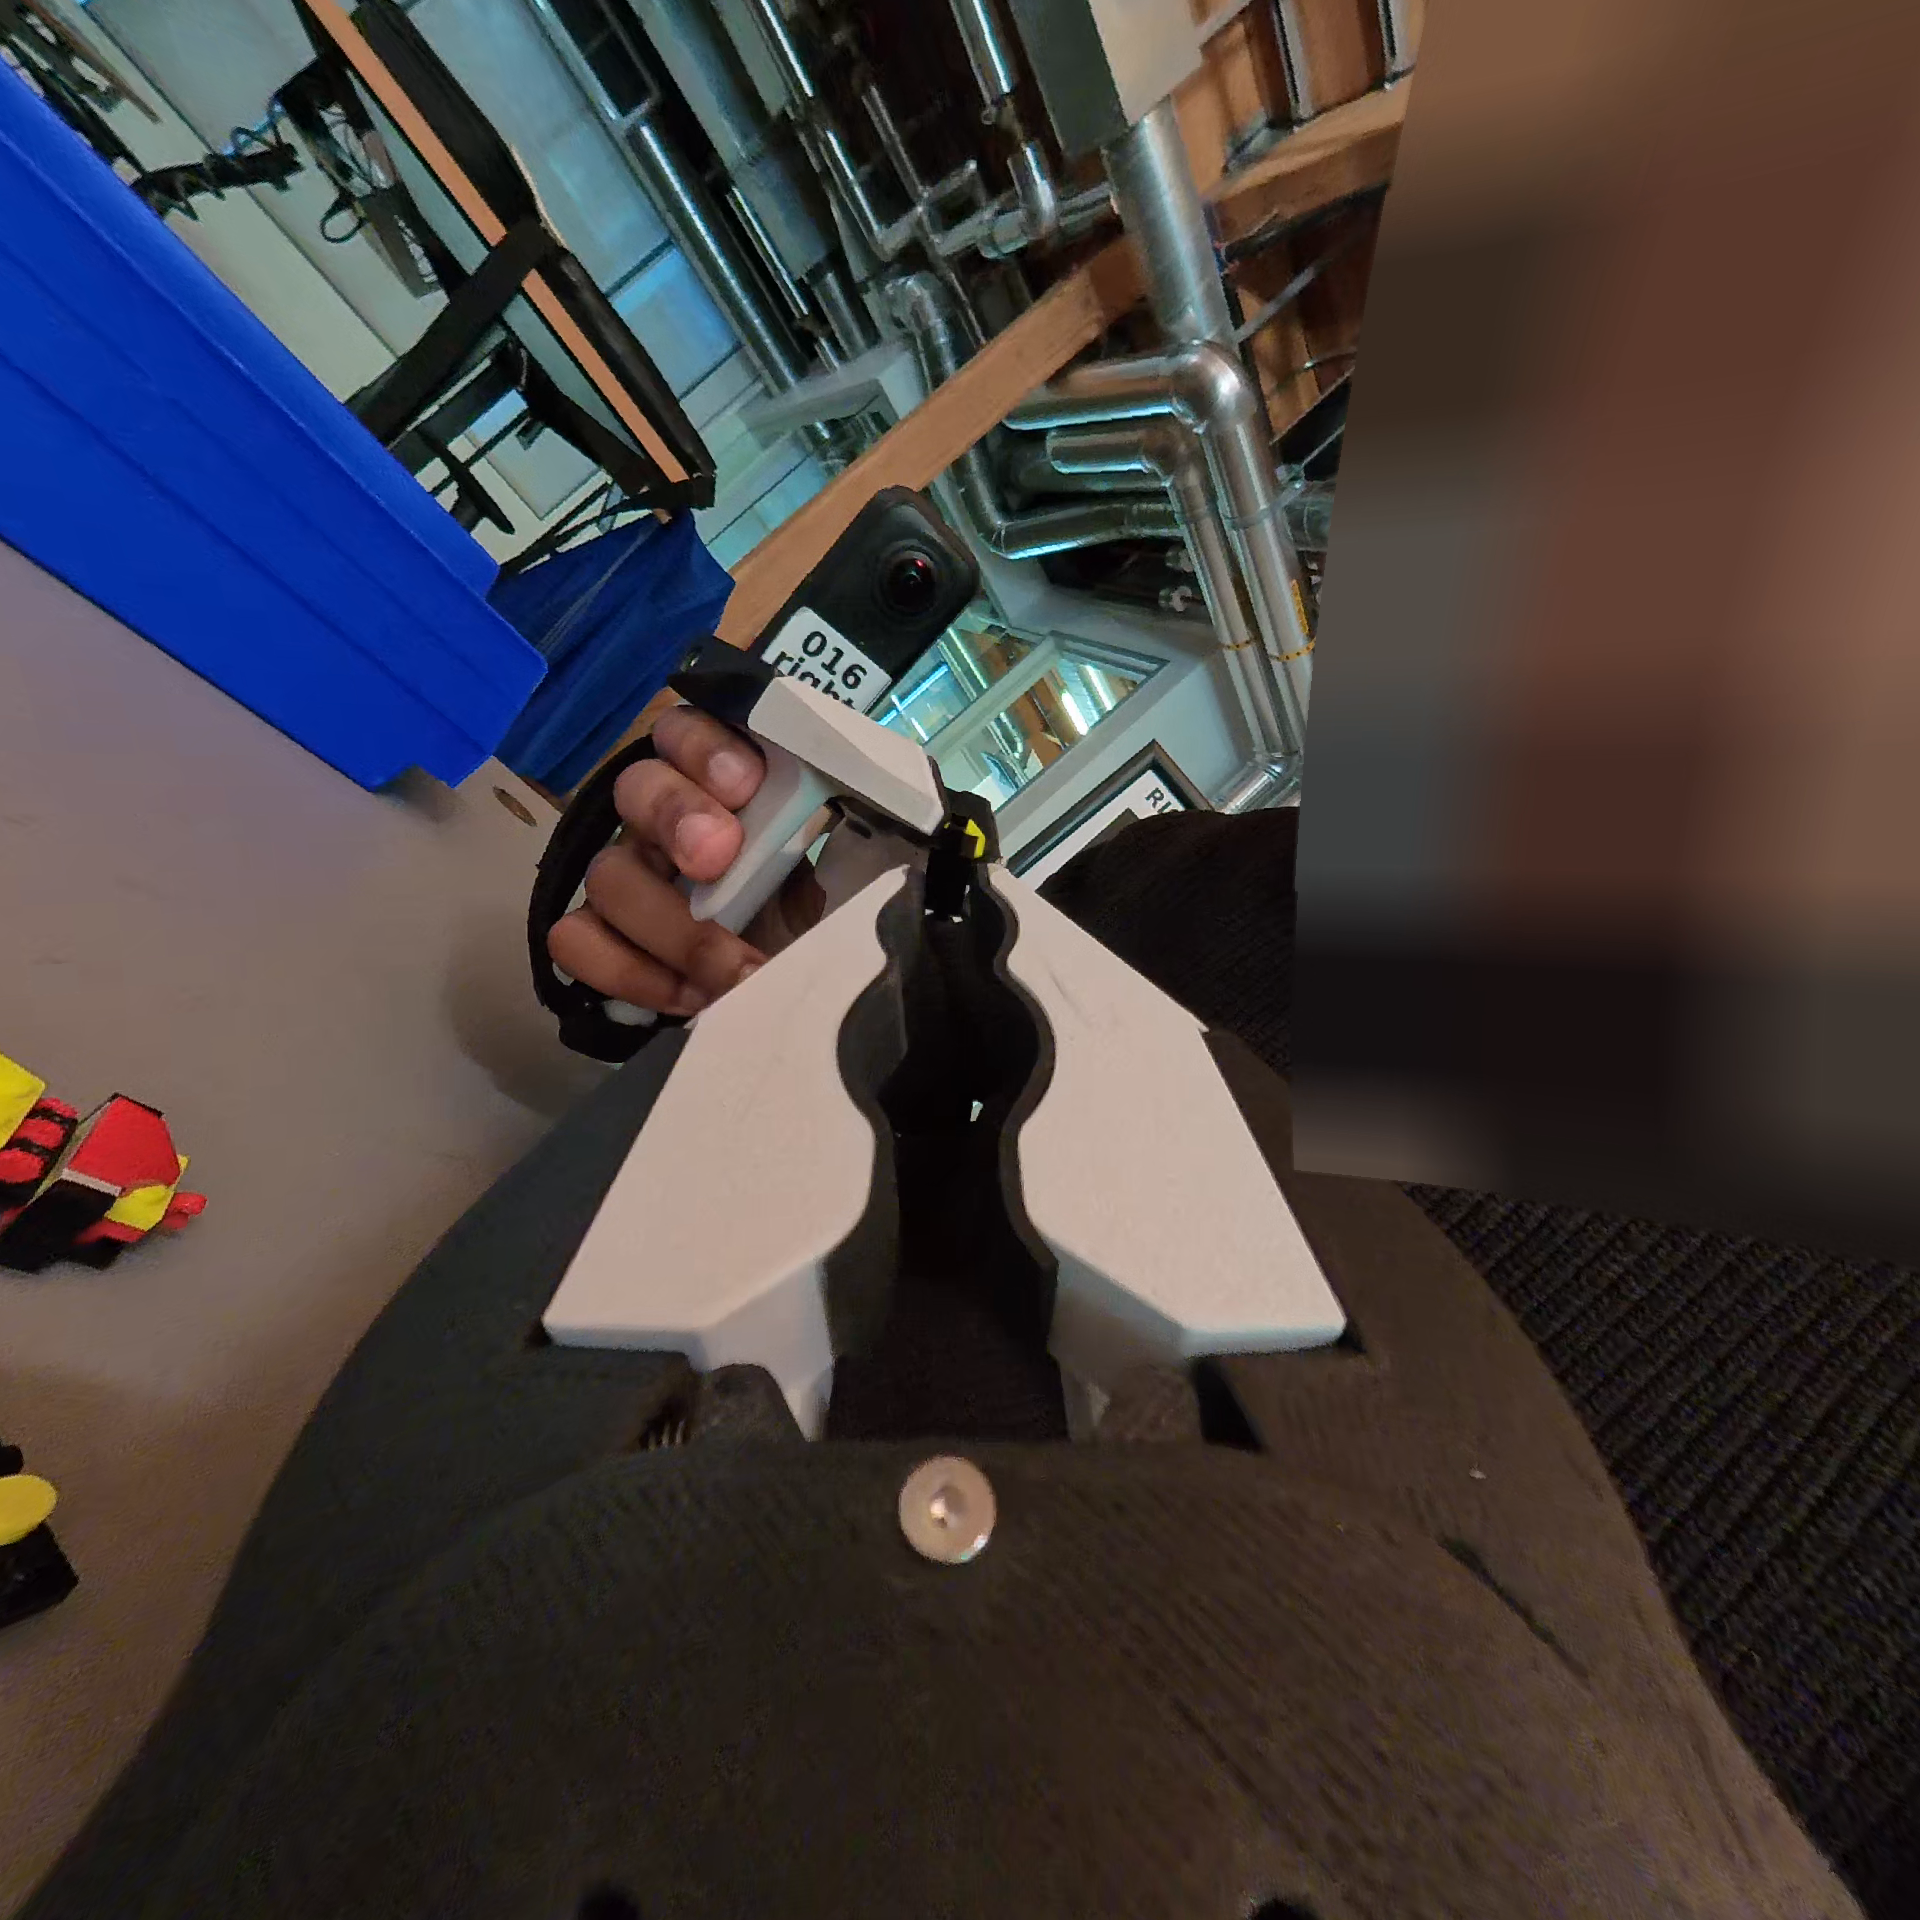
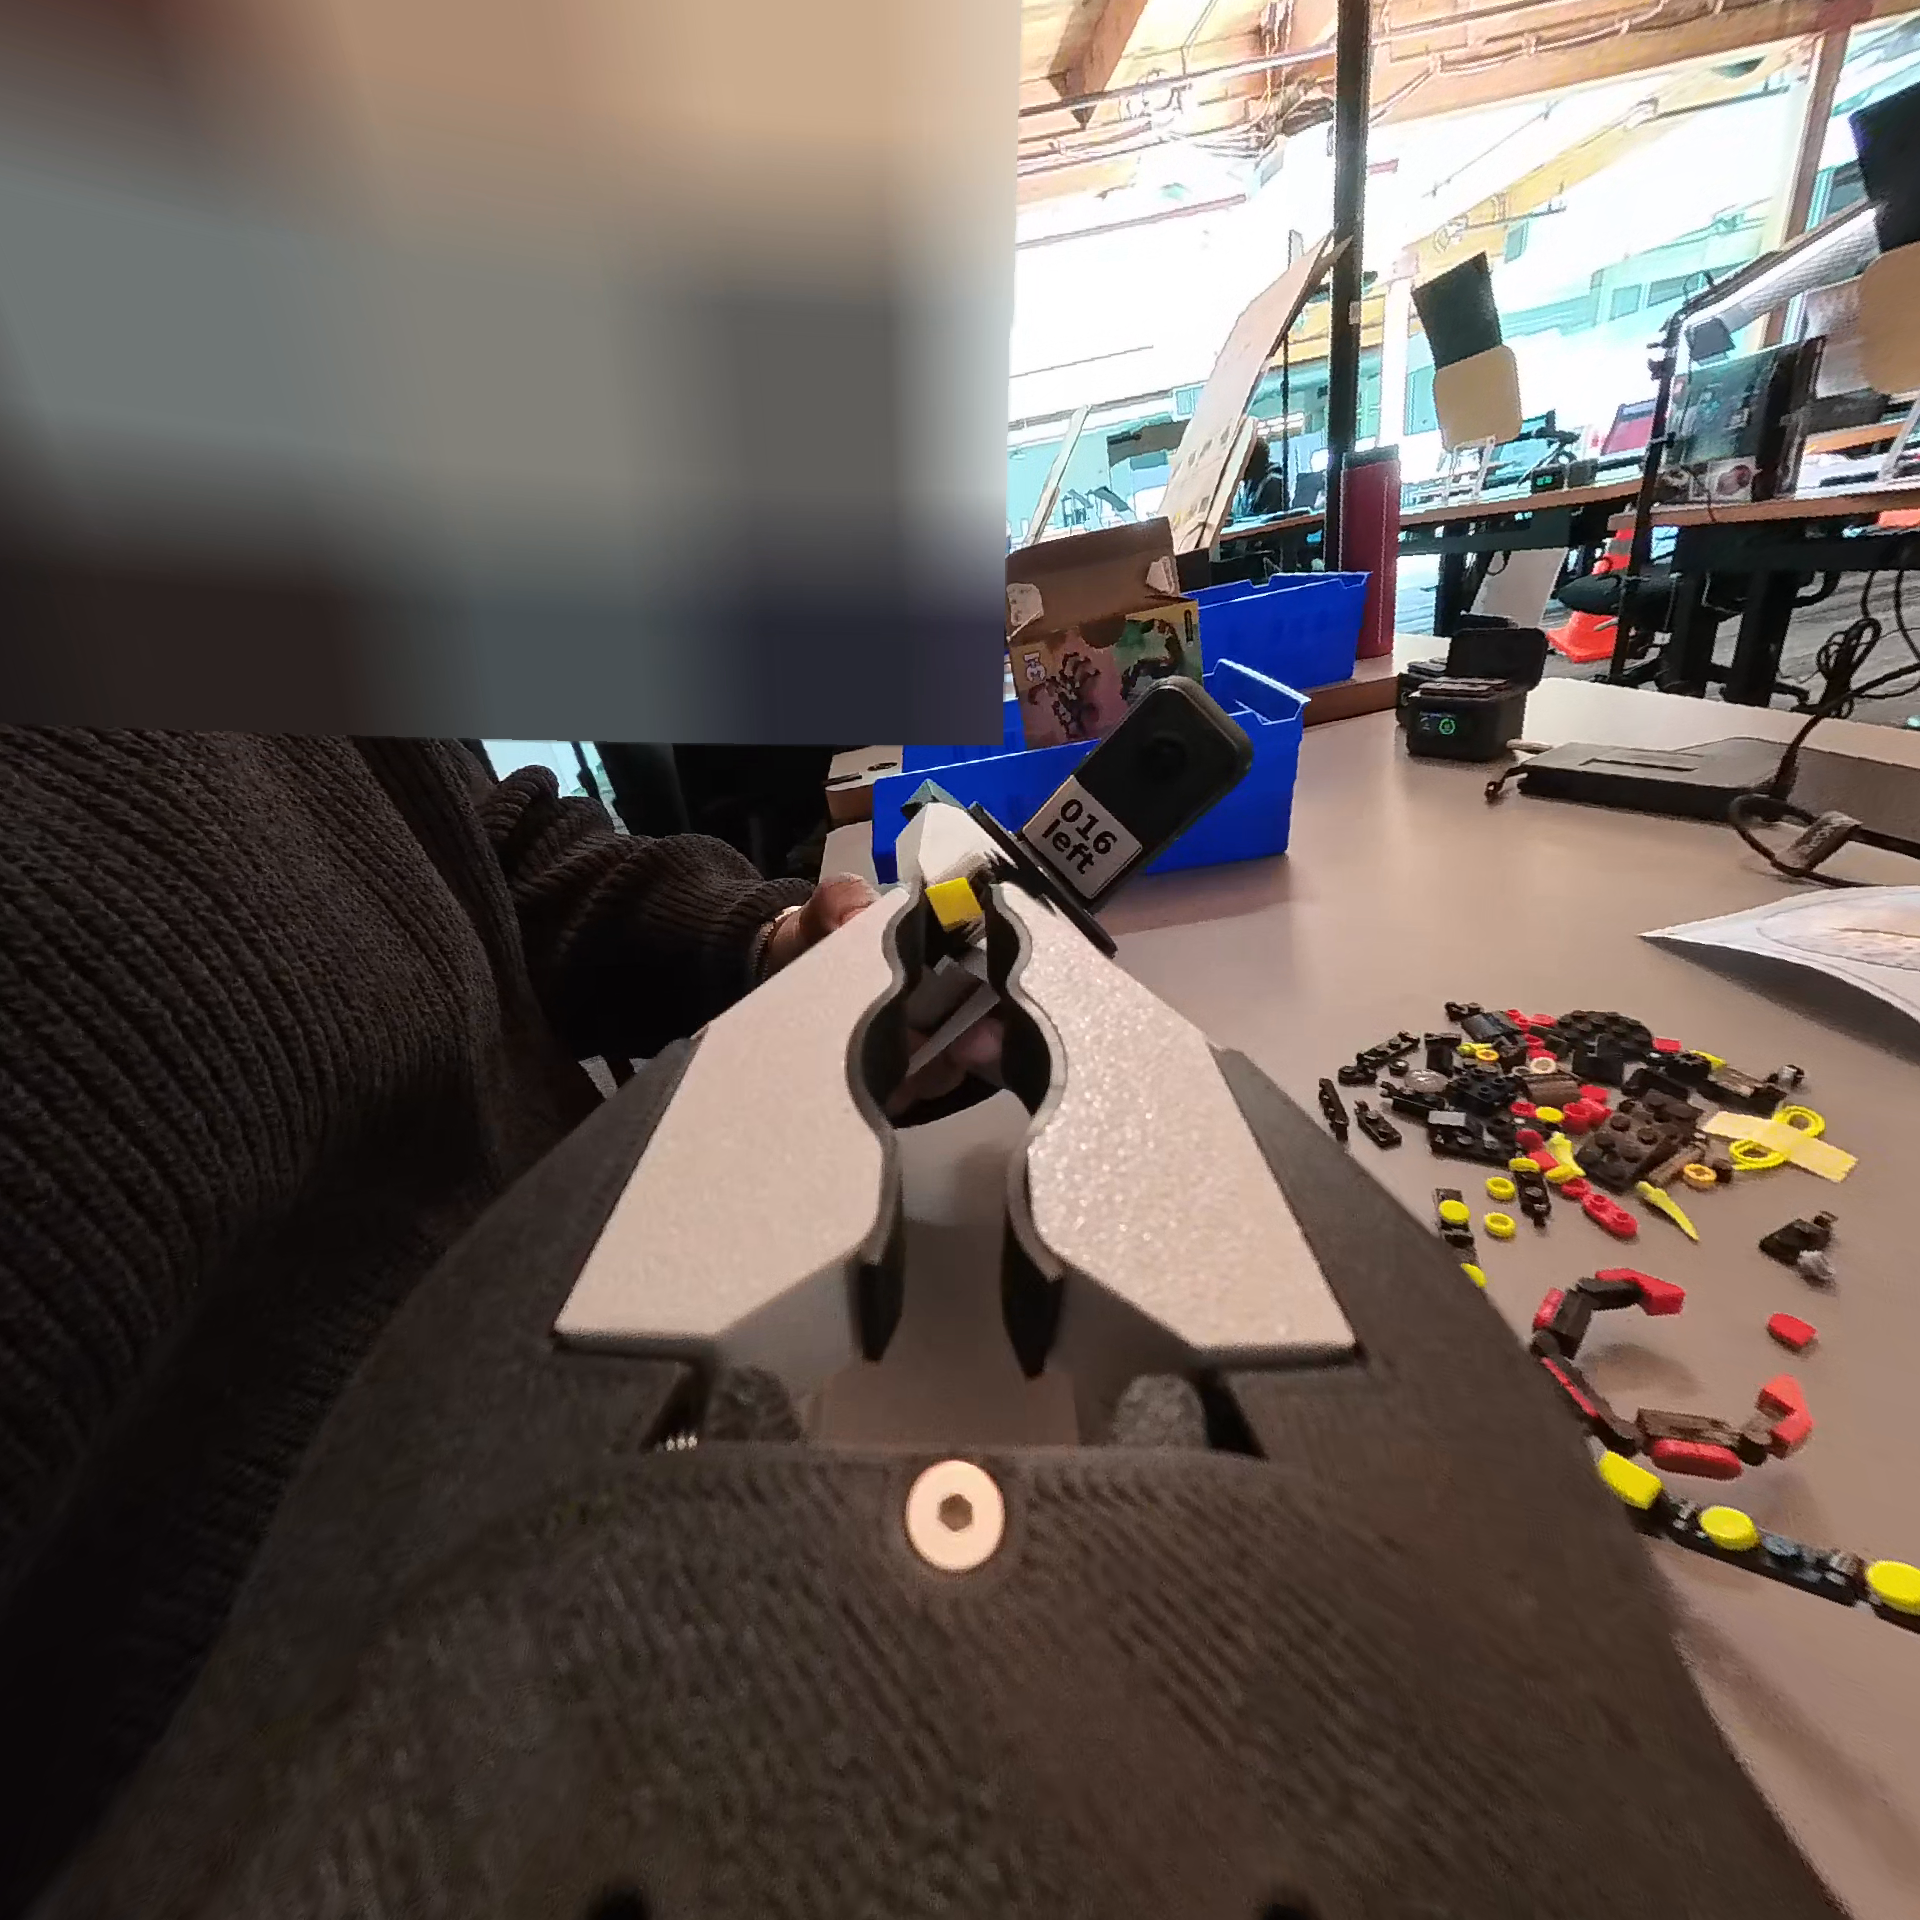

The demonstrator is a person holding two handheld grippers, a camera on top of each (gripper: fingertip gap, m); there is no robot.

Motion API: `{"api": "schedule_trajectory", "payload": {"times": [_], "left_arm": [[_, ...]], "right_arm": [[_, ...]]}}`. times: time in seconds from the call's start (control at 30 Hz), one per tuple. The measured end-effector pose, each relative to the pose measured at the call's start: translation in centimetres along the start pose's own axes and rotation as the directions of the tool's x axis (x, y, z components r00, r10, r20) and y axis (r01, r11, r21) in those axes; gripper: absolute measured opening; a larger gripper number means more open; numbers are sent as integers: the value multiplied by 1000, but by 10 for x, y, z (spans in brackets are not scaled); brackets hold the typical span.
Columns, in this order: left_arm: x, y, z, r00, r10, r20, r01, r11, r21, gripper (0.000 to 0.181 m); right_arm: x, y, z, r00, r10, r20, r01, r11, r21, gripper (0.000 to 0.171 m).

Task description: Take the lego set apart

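Observation:
Both grippers meet tip to tip in the air above the table's near edge, on one small black-and-yellow lego piece (image 1: 961, 862). My left gripper (image 1: 945, 888) is shut on its black end. My right gripper (image 2: 956, 920) is shut on the yellow brick end (image 2: 954, 902). The right gripper shows in the left wrist view, held by a hand (image 1: 665, 894). The left gripper's white fingertip (image 2: 938, 831) shows in the right wrist view. Several loose lego pieces (image 2: 1558, 1122) lie on the table, with a red-and-black chain (image 2: 1683, 1392) and a black-and-yellow strip (image 2: 1766, 1558).
A red, yellow and black sub-assembly (image 1: 99, 1174) lies at the left. Blue bins (image 1: 208, 416) (image 2: 1091, 821) stand behind, one holding a cardboard box (image 2: 1112, 644). A paper sheet (image 2: 1818, 945), a black case (image 2: 1465, 707) and cables lie at the right. A person's dark knit sleeve (image 2: 260, 1039) is close by. Only a small space, under 4 cm, lies between the two pairs of fingers. From either gripper's tips it is about 20 cm to the red-and-black chain (image 2: 1683, 1392).

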State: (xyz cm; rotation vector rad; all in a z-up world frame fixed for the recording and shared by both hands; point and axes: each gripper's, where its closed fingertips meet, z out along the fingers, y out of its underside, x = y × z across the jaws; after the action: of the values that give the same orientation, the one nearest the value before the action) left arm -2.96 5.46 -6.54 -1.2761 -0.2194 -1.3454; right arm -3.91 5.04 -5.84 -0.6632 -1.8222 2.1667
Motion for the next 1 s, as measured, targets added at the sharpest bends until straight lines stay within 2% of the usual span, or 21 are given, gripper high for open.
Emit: {"api": "schedule_trajectory", "payload": {"times": [0.1, 0.13, 0.2, 0.33, 0.47, 0.6, 0.8, 1.0], "left_arm": [[0, 1, -1, 999, 34, 9, -34, 999, -12, 7], [-1, 0, -2, 998, 53, 21, -53, 999, -10, 7], [-5, -4, -6, 991, 109, 78, -109, 994, -7, 7], [-18, -9, -16, 946, 238, 221, -232, 971, -51, 6], [-30, -2, -21, 860, 391, 329, -342, 919, -198, 5], [-37, 7, -22, 775, 519, 360, -410, 847, -338, 0], [-50, 9, -28, 764, 492, 417, -362, 862, -355, 0], [-60, 14, -32, 791, 429, 437, -288, 890, -353, 0]], "right_arm": [[1, 1, 0, 1000, 17, 1, -17, 1000, -3, 11], [3, 0, -1, 1000, 22, -10, -22, 1000, -2, 18], [11, 0, -4, 998, 44, -40, -44, 999, -4, 28], [23, 10, -7, 984, 166, -62, -169, 985, -43, 28], [28, 27, -5, 932, 359, -45, -361, 928, -88, 36], [31, 38, -7, 879, 474, -51, -476, 869, -132, 28], [42, 55, -14, 879, 456, -139, -476, 854, -211, 17], [69, 35, -47, 910, 334, -245, -379, 911, -163, 22]]}}
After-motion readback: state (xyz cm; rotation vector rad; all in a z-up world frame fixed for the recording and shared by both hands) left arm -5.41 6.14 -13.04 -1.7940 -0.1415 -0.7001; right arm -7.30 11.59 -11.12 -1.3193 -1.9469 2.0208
